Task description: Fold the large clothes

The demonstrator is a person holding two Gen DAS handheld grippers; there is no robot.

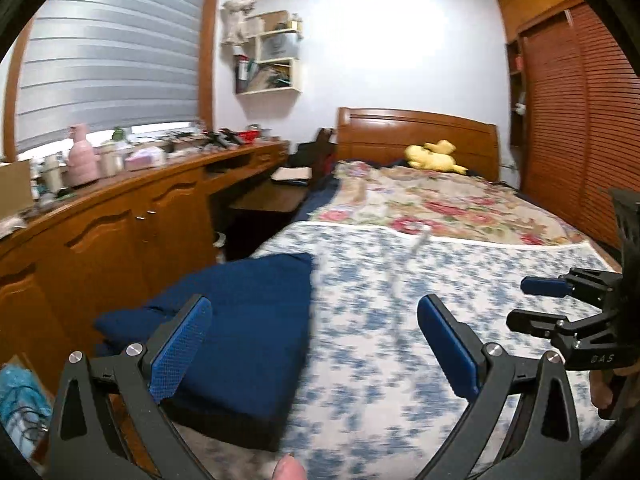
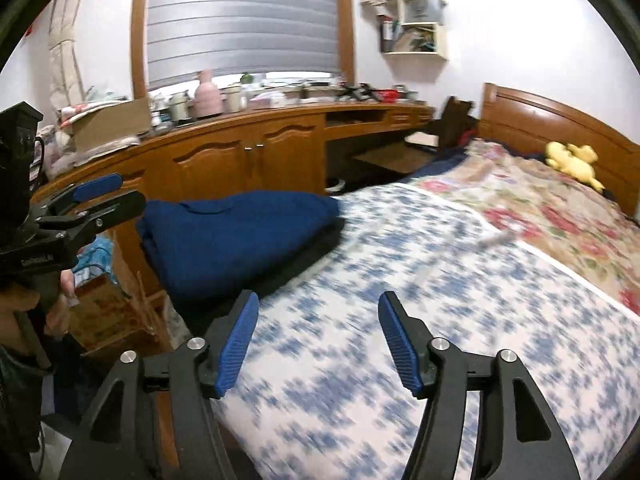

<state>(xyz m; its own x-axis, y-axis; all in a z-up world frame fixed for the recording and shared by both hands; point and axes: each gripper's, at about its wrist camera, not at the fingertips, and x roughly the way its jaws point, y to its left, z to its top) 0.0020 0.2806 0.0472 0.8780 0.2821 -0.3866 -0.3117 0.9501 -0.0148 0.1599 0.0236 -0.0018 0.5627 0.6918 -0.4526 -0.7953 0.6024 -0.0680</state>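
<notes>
Left gripper (image 1: 314, 350): two blue-padded fingers (image 1: 180, 350) spread wide, nothing between them. Right gripper (image 2: 320, 344): two blue-padded fingers (image 2: 236, 346) likewise spread wide, holding nothing. Both hover above the blue-and-white patterned sheet (image 2: 400, 320) on the bed (image 1: 416, 128); the sheet is motion-blurred in both views.

Count: one folded navy garment (image 2: 236, 228), lying flat at the bed's left edge, just beside the wooden cabinets (image 2: 248, 160). It reads as a thick, squared stack of layers with a neckline visible on top; a darker layer shows under its near edge. In the left wrist view it lies (image 1: 244, 332) partly behind the left finger.

Further out: one floral quilt (image 1: 440, 200), one yellow plush toy (image 1: 434, 156) by the headboard.
</notes>
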